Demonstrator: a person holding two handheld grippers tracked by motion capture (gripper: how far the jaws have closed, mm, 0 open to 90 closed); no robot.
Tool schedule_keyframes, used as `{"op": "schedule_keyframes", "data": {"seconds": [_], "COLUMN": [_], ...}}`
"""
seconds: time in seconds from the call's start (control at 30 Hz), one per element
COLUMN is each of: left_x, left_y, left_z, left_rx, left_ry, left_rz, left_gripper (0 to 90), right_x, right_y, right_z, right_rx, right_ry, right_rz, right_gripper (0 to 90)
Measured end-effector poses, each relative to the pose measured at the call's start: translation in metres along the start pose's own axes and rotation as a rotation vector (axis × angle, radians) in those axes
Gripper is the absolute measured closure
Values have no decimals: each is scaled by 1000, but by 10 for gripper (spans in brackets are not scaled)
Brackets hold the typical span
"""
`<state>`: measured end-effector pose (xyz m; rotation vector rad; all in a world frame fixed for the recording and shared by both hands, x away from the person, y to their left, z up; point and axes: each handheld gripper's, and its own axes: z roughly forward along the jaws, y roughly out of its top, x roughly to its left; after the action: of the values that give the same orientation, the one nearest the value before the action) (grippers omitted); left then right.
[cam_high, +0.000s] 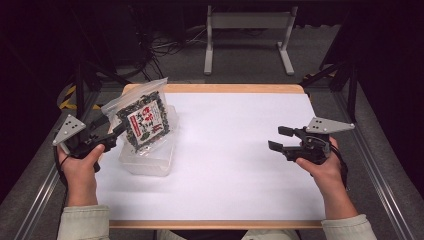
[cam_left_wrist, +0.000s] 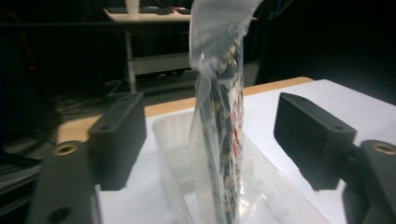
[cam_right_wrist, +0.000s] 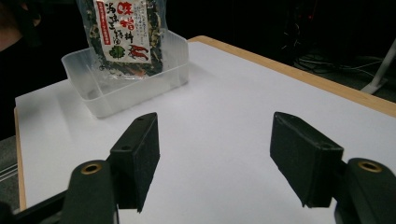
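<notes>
White paper covers the wooden desk (cam_high: 235, 200), with dark floor and a pale metal frame (cam_high: 248, 35) beyond its far edge. Nearest the camera, two forearms in light sleeves come in from below. The right tool (cam_high: 280, 138) hovers over the bare right half of the desk, its jaws wide apart with nothing between them (in the right gripper view they frame plain white paper). The left tool (cam_high: 117, 131) sits at the left edge beside a clear plastic tub (cam_high: 150, 162). Its jaws stand well apart; in the left gripper view the clear bag of dried seaweed (cam_left_wrist: 219, 116) rises edge-on between them, and neither pad presses on it. The bag stands upright with its lower end inside the tub, its label (cam_high: 146, 121) of red and black characters facing the right side of the desk, its clear sealed top reaching above the tub's rim. Whether the bag leans against the tub's wall cannot be told. Farther back, cables lie on the floor beneath the frame.
</notes>
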<state>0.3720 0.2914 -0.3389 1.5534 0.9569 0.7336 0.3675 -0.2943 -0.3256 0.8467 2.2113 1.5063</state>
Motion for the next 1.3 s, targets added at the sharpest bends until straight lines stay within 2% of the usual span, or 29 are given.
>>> {"op": "schedule_keyframes", "data": {"seconds": [0.13,0.23,0.27,0.3,0.33,0.43,0.63,0.7,0.77,0.8,0.9,0.97,1.17,1.3], "left_x": [-9,-23,-23,-30,-37,-50,-75,-84,-95,-103,-119,-130,-161,-186], "left_y": [12,24,24,28,32,40,54,57,57,57,51,44,18,-9], "left_z": [-10,-15,-15,-16,-17,-20,-29,-28,-23,-18,-3,9,49,75], "left_rx": [-40,-64,-64,-73,-76,-98,-157,-166,-158,-149,-137,-107,-8,66], "left_ry": [9,-9,-9,-13,-24,-60,-79,-114,-156,-191,-273,-313,-425,-488], "left_rz": [23,64,64,75,87,107,148,165,171,169,153,146,143,126], "left_gripper": [230,210,205,205,178,177,179,179,178,176,176,176,152,130], "right_x": [0,0,0,0,0,-1,-2,-3,-4,-4,-5,-5,-6,-5], "right_y": [0,-1,-1,-1,-1,-2,-6,-8,-9,-10,-13,-15,-20,-27], "right_z": [0,0,0,0,0,0,-3,-4,-5,-5,-6,-8,-11,-11], "right_rx": [1,1,0,0,0,3,12,13,17,18,20,13,-2,-13], "right_ry": [0,-4,-4,-4,-5,-8,-16,-21,-27,-27,-38,-44,-58,-73], "right_rz": [2,4,4,4,3,4,10,11,17,16,12,8,1,1], "right_gripper": [338,337,336,336,335,332,329,328,327,327,324,324,323,314]}}
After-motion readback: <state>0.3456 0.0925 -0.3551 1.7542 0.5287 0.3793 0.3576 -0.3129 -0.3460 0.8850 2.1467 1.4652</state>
